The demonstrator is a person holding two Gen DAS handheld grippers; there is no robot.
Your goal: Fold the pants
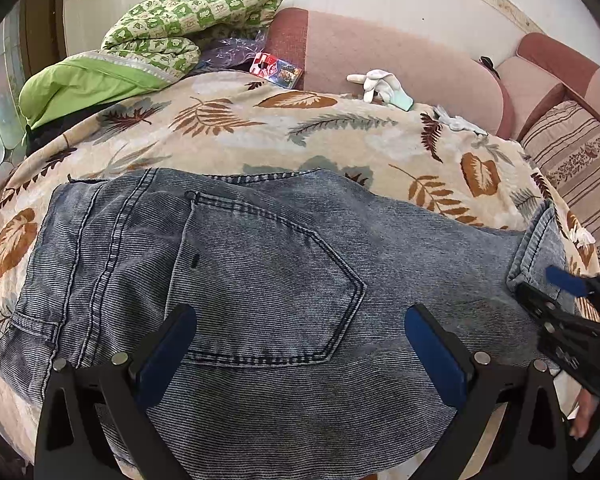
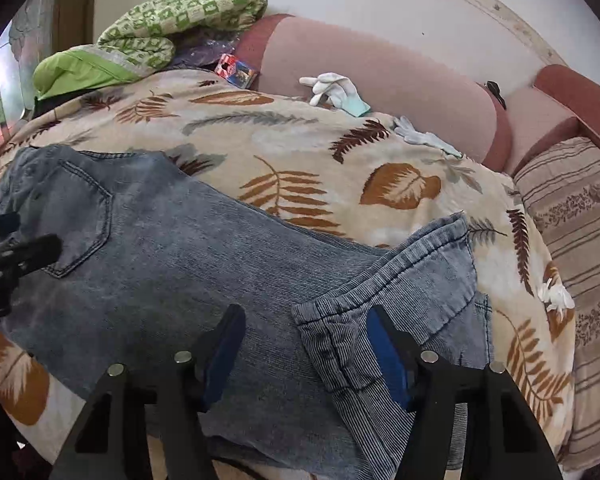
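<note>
Two black grippers with blue pads work over faded blue denim jeans (image 1: pixel 284 280) spread flat on a cream blanket printed with brown and grey leaves (image 1: pixel 320 128). Left gripper (image 1: pixel 300 344): jaws stand wide apart above the seat of the jeans, a stitched back pocket (image 1: pixel 268 288) showing between them; pads touch nothing that can be seen. Right gripper (image 2: pixel 306 344): jaws partly apart, nothing clamped; a folded-back hem end of one leg (image 2: pixel 400 280) lies between and just past its fingers, the right pad close to the cloth, though actual contact cannot be told. In the left wrist view the right gripper (image 1: pixel 568 292) shows at 3 o'clock, beside the turned-up leg cuff. In the right wrist view the left gripper (image 2: pixel 8 256) shows at 9 o'clock, by the pocket. Jeans run from waist at 9 o'clock to leg end at 4 o'clock in that view. At 11 o'clock a green patterned quilt bundle (image 1: pixel 188 16) sits on the blanket's far corner, a small red-and-blue packet (image 1: pixel 274 68) just beside it. At 12 to 1 o'clock a white cloth glove (image 1: pixel 374 82) lies against a pink upholstered sofa back (image 1: pixel 400 60). At 3 o'clock sits a beige striped cushion (image 1: pixel 580 168).
</note>
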